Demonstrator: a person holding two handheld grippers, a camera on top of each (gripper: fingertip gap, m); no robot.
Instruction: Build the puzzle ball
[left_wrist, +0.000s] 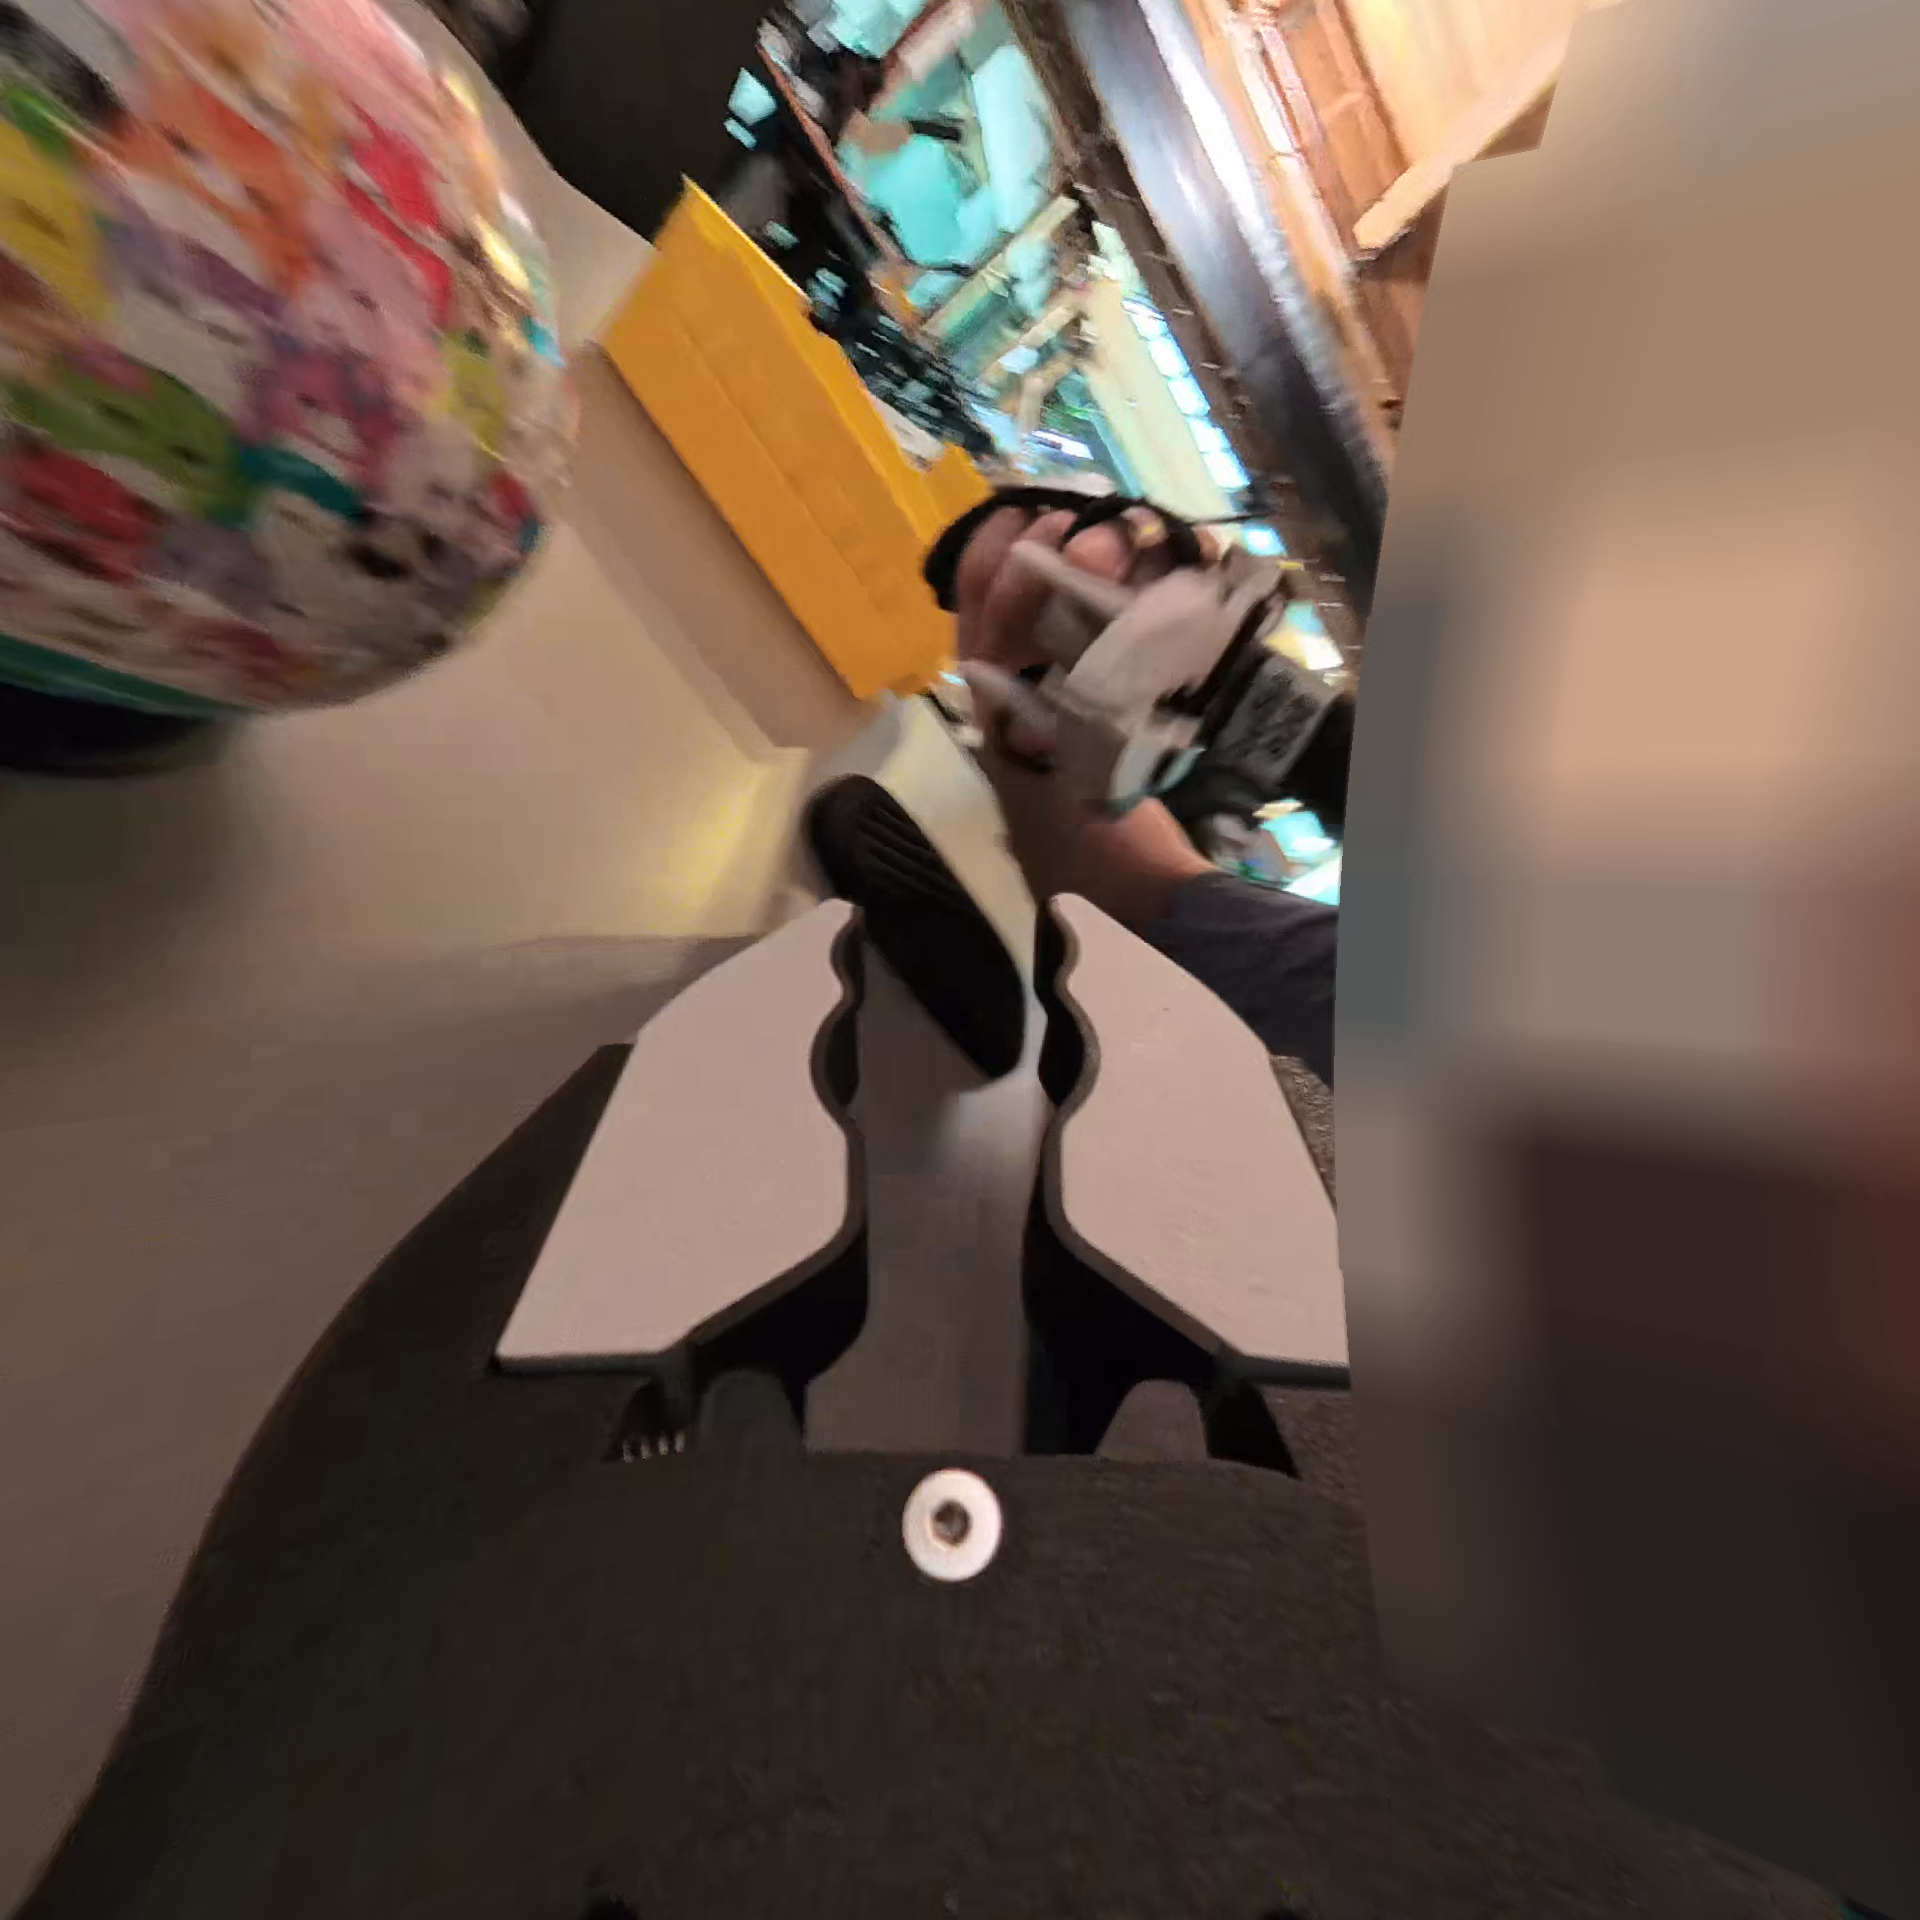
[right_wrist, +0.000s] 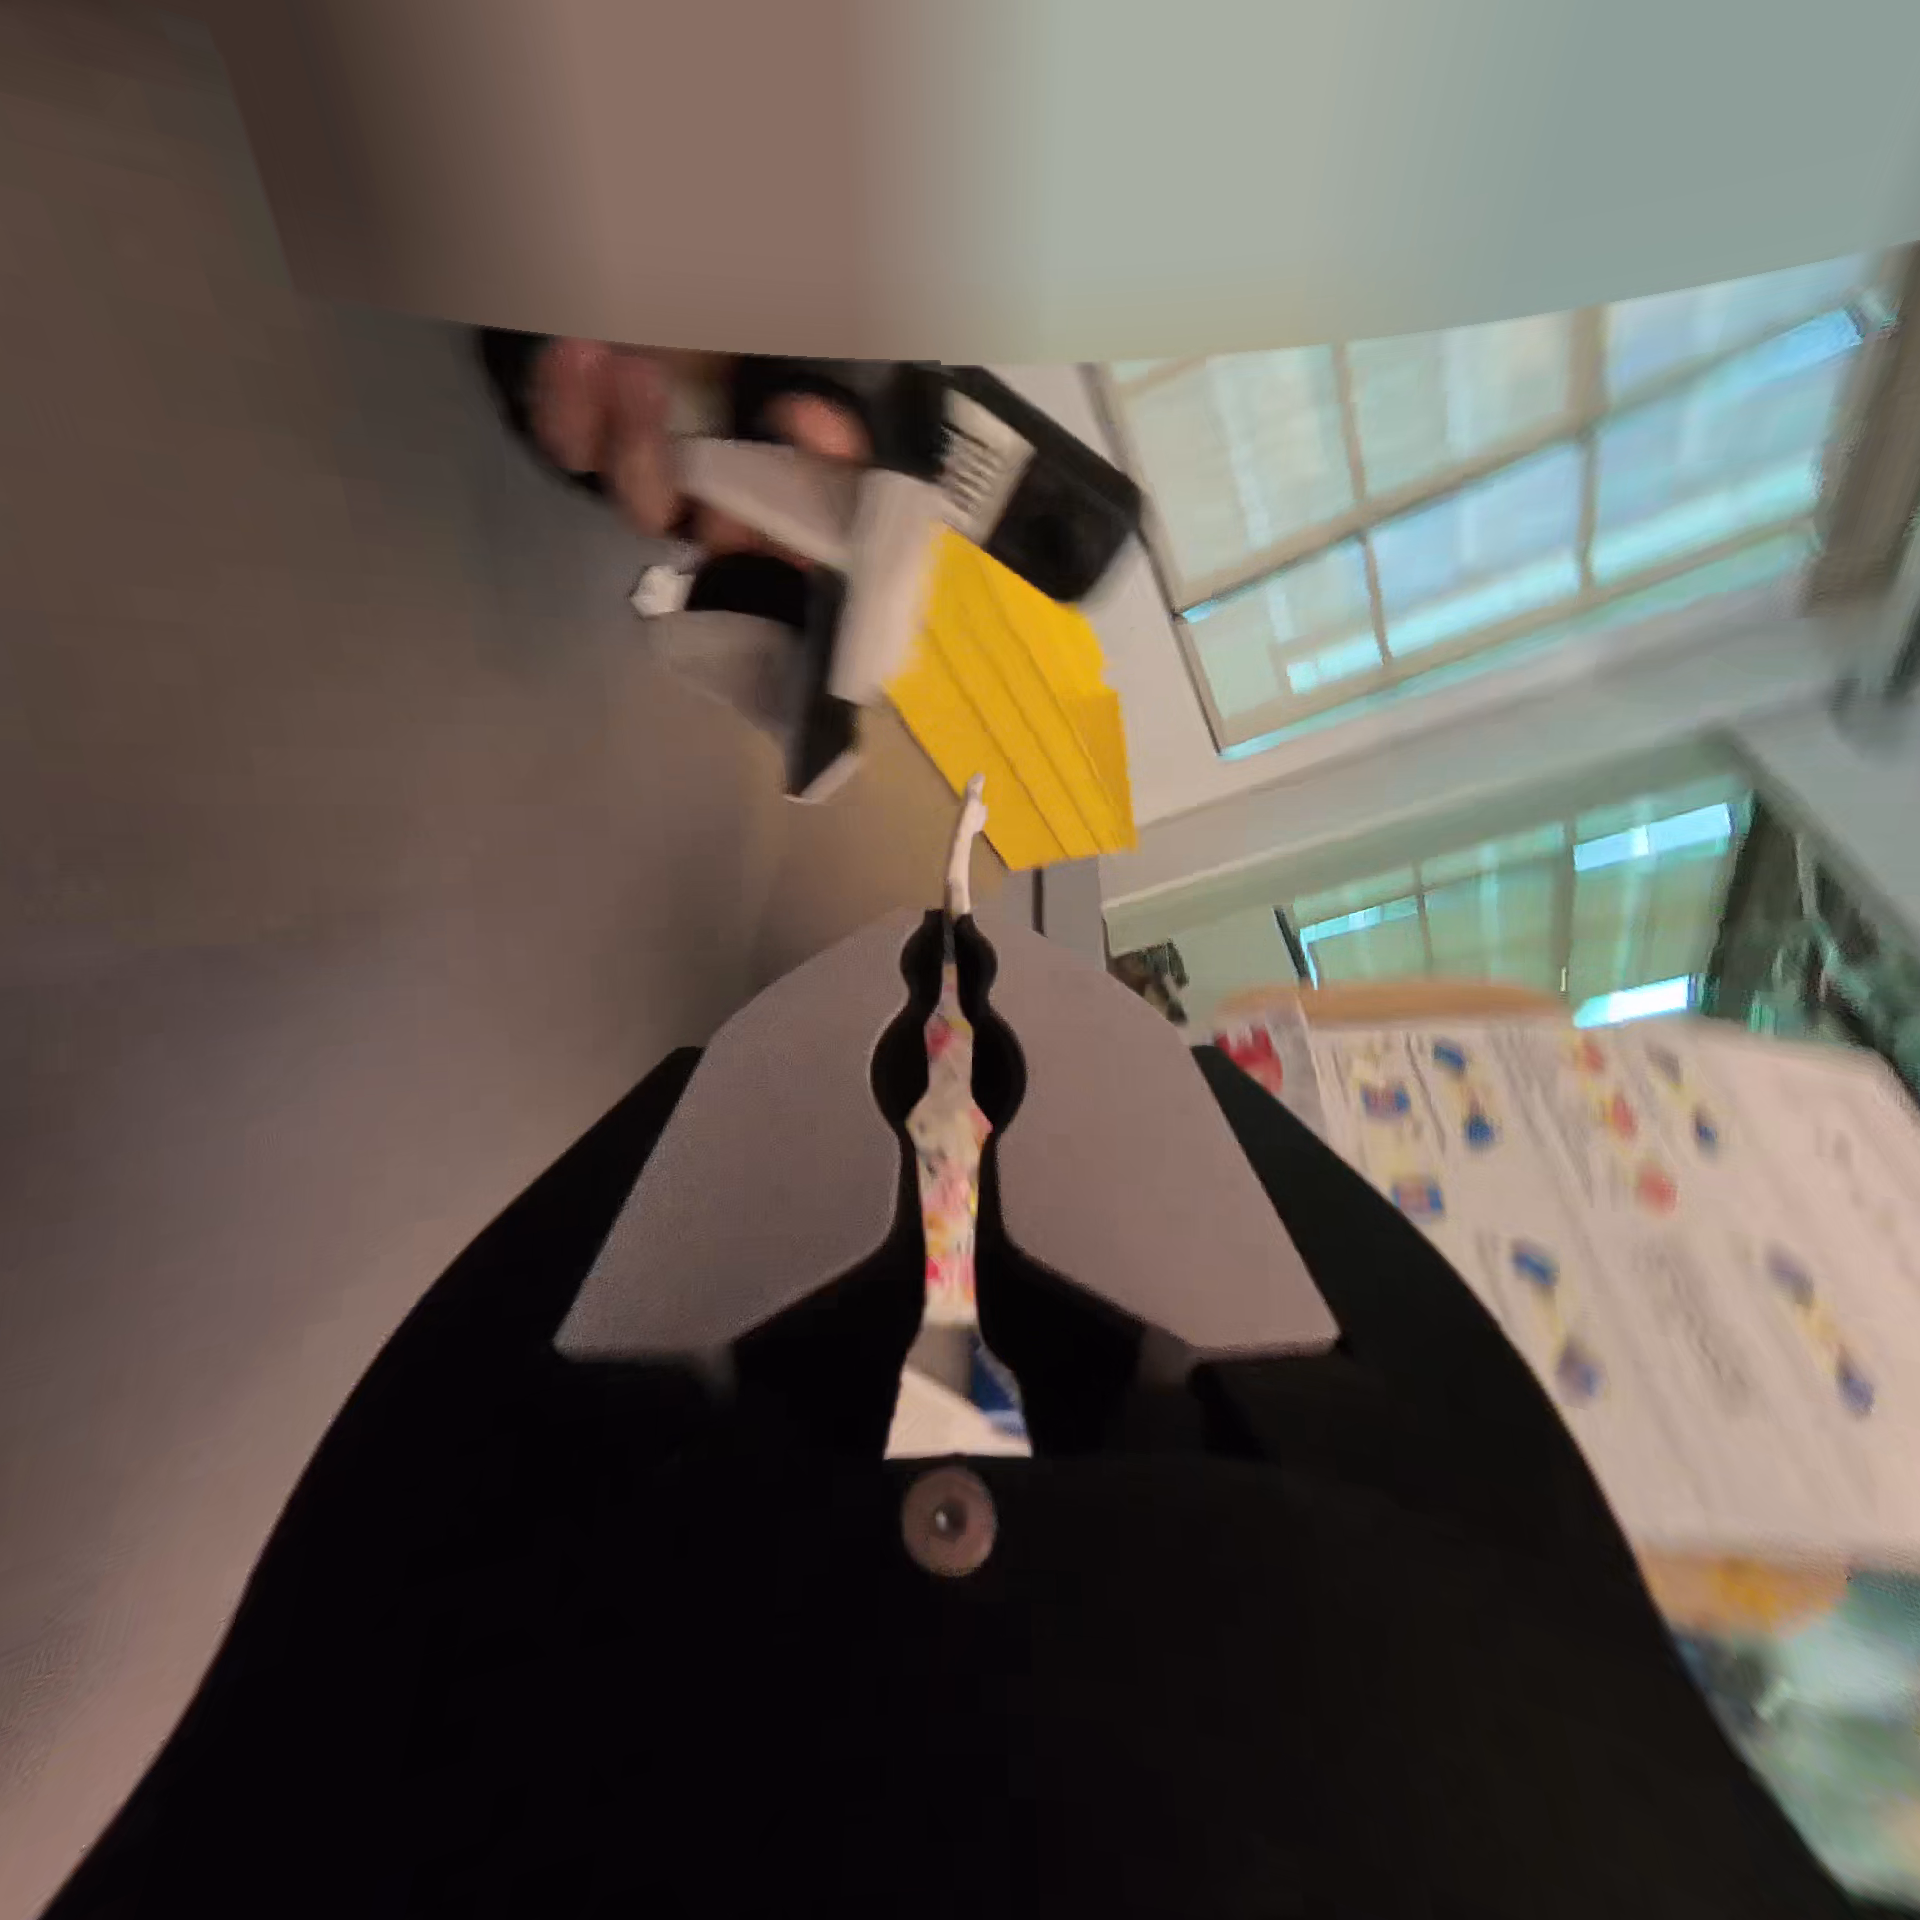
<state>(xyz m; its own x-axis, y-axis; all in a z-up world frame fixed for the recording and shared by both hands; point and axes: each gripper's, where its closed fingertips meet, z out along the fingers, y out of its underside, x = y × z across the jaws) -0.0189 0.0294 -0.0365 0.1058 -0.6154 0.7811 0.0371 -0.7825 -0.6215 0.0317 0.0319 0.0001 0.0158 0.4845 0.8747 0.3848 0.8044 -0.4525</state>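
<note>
The right gripper is clenched on a thin colourful puzzle piece, edge-on. The left gripper is released and empty. The puzzle ball sits on the table; I'd line the piece's curve up with the gap before pressing.

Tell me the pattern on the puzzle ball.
Multicoloured patchwork print on the puzzle ball; best seen, though blurred, in the left wrist view.

The puzzle ball is a patchwork of pink, orange, yellow, green and purple. The bin is plain yellow — the fingers grey on black. The held piece is white with red and yellow print.
</note>
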